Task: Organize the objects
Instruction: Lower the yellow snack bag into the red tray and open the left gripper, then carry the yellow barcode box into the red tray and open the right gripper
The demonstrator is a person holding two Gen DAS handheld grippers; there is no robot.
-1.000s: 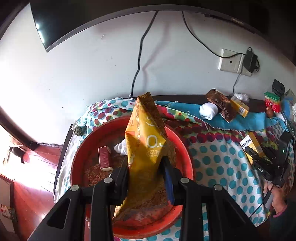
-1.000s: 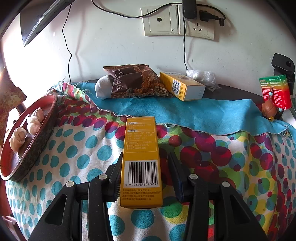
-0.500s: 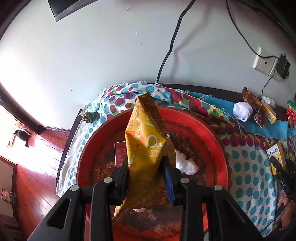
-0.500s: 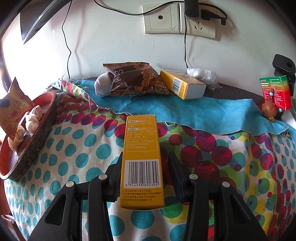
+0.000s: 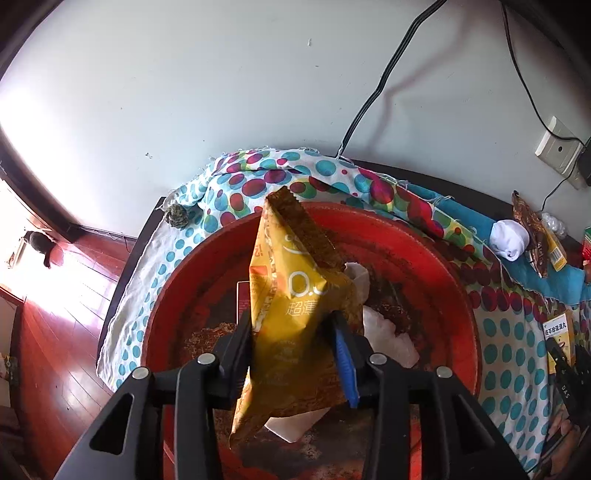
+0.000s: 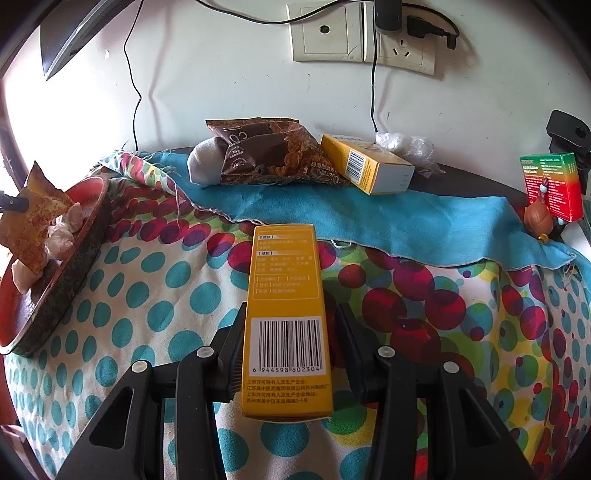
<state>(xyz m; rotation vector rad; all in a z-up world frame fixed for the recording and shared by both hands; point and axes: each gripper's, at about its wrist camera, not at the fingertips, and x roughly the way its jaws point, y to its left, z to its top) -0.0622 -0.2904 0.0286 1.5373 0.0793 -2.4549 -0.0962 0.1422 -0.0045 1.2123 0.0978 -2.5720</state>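
Observation:
My left gripper (image 5: 293, 332) is shut on a yellow snack bag (image 5: 295, 306) and holds it upright over the round red tray (image 5: 436, 258). The tray holds a small red box (image 5: 242, 301) and white wrapped pieces (image 5: 388, 336). My right gripper (image 6: 288, 325) is shut on a yellow box with a barcode (image 6: 286, 314), held low over the dotted cloth (image 6: 147, 295). The tray (image 6: 62, 280) and snack bag (image 6: 33, 218) show at the left of the right wrist view.
At the back on a blue cloth (image 6: 369, 210) lie a brown snack bag (image 6: 266, 155), a white sock (image 6: 203, 166) and another yellow box (image 6: 365, 166). A green-red box (image 6: 552, 184) stands far right. Cables and wall sockets (image 6: 362, 33) hang behind.
My left gripper has moved forward and left over the tray with the snack bag, so the tray fills more of its view. The right gripper with the yellow box has barely moved.

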